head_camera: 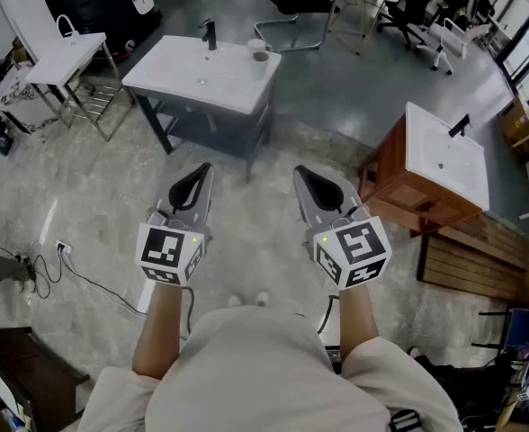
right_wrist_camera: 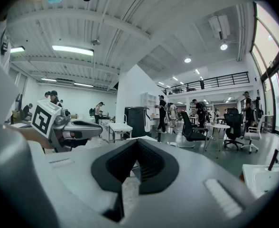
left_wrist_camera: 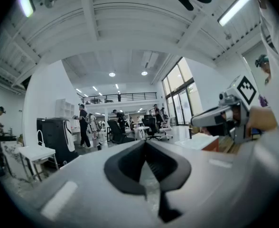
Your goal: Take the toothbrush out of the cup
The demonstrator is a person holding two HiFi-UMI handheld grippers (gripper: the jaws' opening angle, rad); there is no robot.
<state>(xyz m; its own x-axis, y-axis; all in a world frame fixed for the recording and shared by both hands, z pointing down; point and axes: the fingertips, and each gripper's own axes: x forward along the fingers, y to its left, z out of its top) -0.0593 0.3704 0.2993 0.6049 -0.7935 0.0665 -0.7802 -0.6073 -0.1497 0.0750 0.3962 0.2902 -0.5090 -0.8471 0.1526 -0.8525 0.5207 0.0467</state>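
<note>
Fingers of the left gripper and the right gripper are pressed together at the tips and hold nothing. The cup stands at the far right corner of the white counter, well apart from both; the toothbrush is too small to see there. I think the approach comes first: go close, open one gripper, steady the cup with the other, then lift the handle straight up.

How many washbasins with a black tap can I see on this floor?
2. Grey-stand washbasin straight ahead; wooden-cabinet washbasin at right. More may lie beyond view.
</note>
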